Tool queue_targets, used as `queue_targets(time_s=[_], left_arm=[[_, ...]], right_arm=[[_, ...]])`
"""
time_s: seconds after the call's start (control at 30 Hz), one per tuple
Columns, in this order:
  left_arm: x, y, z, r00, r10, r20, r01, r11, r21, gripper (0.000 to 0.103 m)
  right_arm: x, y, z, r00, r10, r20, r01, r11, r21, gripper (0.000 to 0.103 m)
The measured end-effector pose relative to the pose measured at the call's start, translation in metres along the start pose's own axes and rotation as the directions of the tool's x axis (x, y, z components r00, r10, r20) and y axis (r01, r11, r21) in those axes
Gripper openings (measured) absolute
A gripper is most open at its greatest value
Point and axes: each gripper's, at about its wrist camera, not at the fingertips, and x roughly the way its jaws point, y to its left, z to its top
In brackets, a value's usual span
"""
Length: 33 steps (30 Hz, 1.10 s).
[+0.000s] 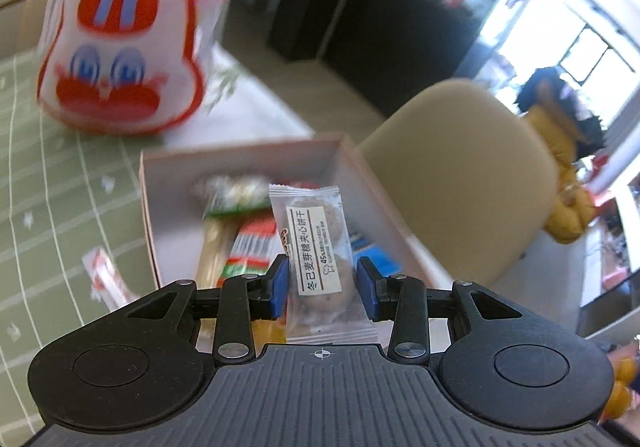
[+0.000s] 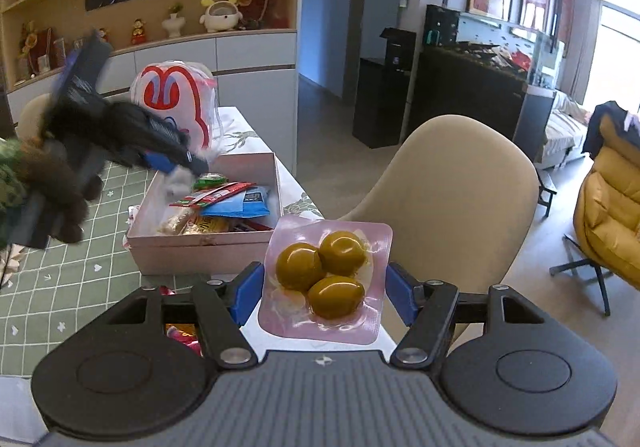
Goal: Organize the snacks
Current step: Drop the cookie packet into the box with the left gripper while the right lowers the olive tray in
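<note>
My left gripper [image 1: 322,285] is shut on a clear-wrapped biscuit packet [image 1: 316,247] with a white label, held above the open pink box [image 1: 240,153]. The box holds several snack packets, red, green, blue and yellow. In the right wrist view the left gripper [image 2: 180,163] shows blurred over the same box [image 2: 200,251], carried by a hand in a dark furry sleeve. My right gripper [image 2: 324,293] is shut on a pink-edged clear pack of three olive-green fruits [image 2: 324,275], just in front of the box's near right corner.
A white and red rabbit-face bag [image 1: 120,47] [image 2: 176,103] stands behind the box on the green checked tablecloth [image 2: 80,275]. A loose red-white wrapper [image 1: 104,279] lies left of the box. A beige chair [image 2: 452,183] stands at the table's right edge.
</note>
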Motion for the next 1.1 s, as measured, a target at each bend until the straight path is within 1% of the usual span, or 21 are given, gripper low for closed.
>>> queue_targets(time_s=[0.07, 0.1, 0.2, 0.27, 0.33, 0.37, 0.4, 0.5, 0.6, 0.67, 0.73, 0.8, 0.9, 0.97, 1.0, 1.1], left_arm=[[0.014, 0.004, -0.008, 0.999, 0.021, -0.038, -0.021, 1.0, 0.0, 0.042], [0.019, 0.005, -0.012, 0.998, 0.04, -0.049, -0.039, 0.999, 0.014, 0.042], [0.025, 0.009, -0.019, 0.992, 0.1, -0.076, -0.098, 0.995, 0.032, 0.043], [0.027, 0.011, -0.021, 0.989, 0.114, -0.092, -0.111, 0.993, 0.03, 0.044], [0.024, 0.011, -0.022, 0.99, 0.12, -0.077, -0.118, 0.993, 0.027, 0.044], [0.025, 0.011, -0.021, 0.991, 0.119, -0.068, -0.118, 0.993, 0.017, 0.043], [0.017, 0.012, -0.02, 0.993, 0.108, -0.046, -0.108, 0.994, -0.002, 0.043], [-0.014, 0.011, -0.019, 0.998, 0.056, 0.028, -0.055, 0.998, -0.037, 0.043], [-0.044, 0.013, -0.023, 0.995, 0.019, 0.094, -0.013, 0.998, -0.065, 0.043], [-0.064, 0.016, -0.033, 0.991, 0.011, 0.131, 0.001, 0.996, -0.092, 0.043], [-0.081, 0.019, -0.047, 0.989, 0.023, 0.144, -0.006, 0.993, -0.122, 0.043], [-0.092, 0.021, -0.066, 0.991, 0.047, 0.128, -0.027, 0.988, -0.154, 0.043], [-0.101, 0.023, -0.1, 0.997, 0.034, 0.075, -0.02, 0.982, -0.186, 0.043], [-0.103, 0.023, -0.121, 0.999, 0.018, 0.04, -0.01, 0.979, -0.202, 0.043], [-0.103, 0.023, -0.13, 1.0, 0.01, 0.024, -0.005, 0.978, -0.208, 0.043], [-0.105, 0.03, -0.155, 1.0, 0.011, -0.018, -0.014, 0.974, -0.225, 0.043]], right_arm=[[0.006, -0.006, 0.001, 1.0, 0.012, -0.007, -0.012, 1.0, 0.008, 0.067], [0.007, -0.008, 0.002, 1.0, 0.017, -0.009, -0.017, 1.0, 0.009, 0.067], [0.015, -0.013, 0.002, 0.999, 0.029, -0.016, -0.028, 1.0, 0.013, 0.067], [0.021, -0.014, 0.001, 0.999, 0.039, -0.03, -0.038, 0.999, 0.017, 0.067], [0.023, -0.014, -0.001, 0.998, 0.047, -0.037, -0.046, 0.999, 0.014, 0.067], [0.024, -0.014, -0.002, 0.998, 0.05, -0.038, -0.05, 0.999, 0.011, 0.067], [0.024, -0.015, -0.002, 0.998, 0.051, -0.038, -0.051, 0.999, 0.009, 0.067], [0.031, -0.019, -0.003, 0.997, 0.06, -0.043, -0.06, 0.998, 0.012, 0.067], [0.039, -0.021, 0.003, 0.996, 0.073, -0.047, -0.073, 0.997, 0.008, 0.067], [0.045, -0.022, 0.014, 0.994, 0.102, -0.041, -0.102, 0.995, 0.005, 0.067], [0.051, -0.021, 0.033, 0.99, 0.138, -0.017, -0.139, 0.99, -0.016, 0.067], [0.059, -0.015, 0.06, 0.984, 0.179, 0.013, -0.178, 0.983, -0.053, 0.067], [0.085, 0.004, 0.102, 0.969, 0.245, 0.028, -0.24, 0.964, -0.116, 0.067], [0.111, 0.022, 0.125, 0.961, 0.275, 0.006, -0.272, 0.952, -0.14, 0.067], [0.128, 0.033, 0.134, 0.956, 0.291, -0.019, -0.291, 0.947, -0.139, 0.067], [0.18, 0.063, 0.142, 0.937, 0.324, -0.128, -0.337, 0.935, -0.105, 0.067]])
